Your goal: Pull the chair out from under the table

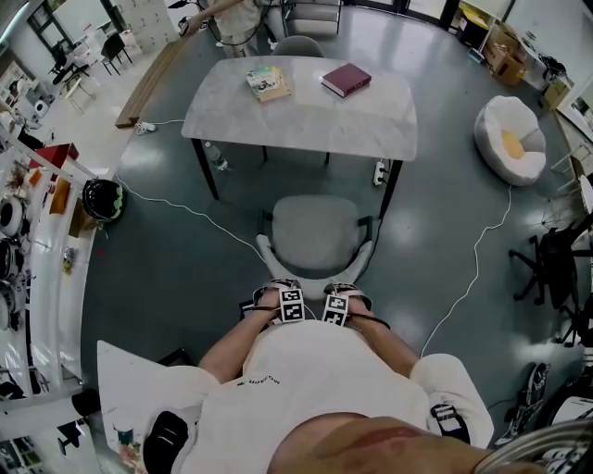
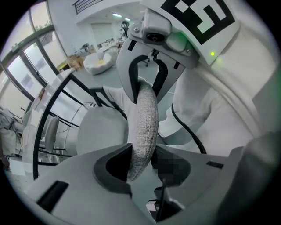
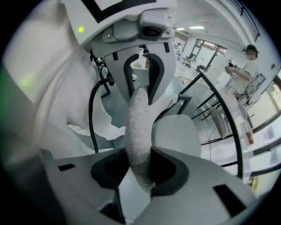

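Observation:
A grey upholstered chair (image 1: 315, 231) stands in front of me, its seat out from under the pale marble-topped table (image 1: 306, 116). My two grippers sit side by side at the top of its backrest. The fabric backrest edge (image 2: 145, 127) runs between the jaws of my left gripper (image 2: 142, 165) (image 1: 285, 289), which stand a little apart around it, with a dark gap beside the fabric. In the right gripper view the same edge (image 3: 138, 127) passes between the jaws of my right gripper (image 3: 140, 169) (image 1: 345, 293), also loosely. Each gripper view shows the other gripper straddling the backrest further along.
A dark red book (image 1: 346, 79) and a yellowish book (image 1: 268, 82) lie on the table. A second chair (image 1: 298, 44) and a person (image 1: 232, 14) are beyond it. A white beanbag (image 1: 510, 139) sits at right, and a white cable (image 1: 463, 268) crosses the floor.

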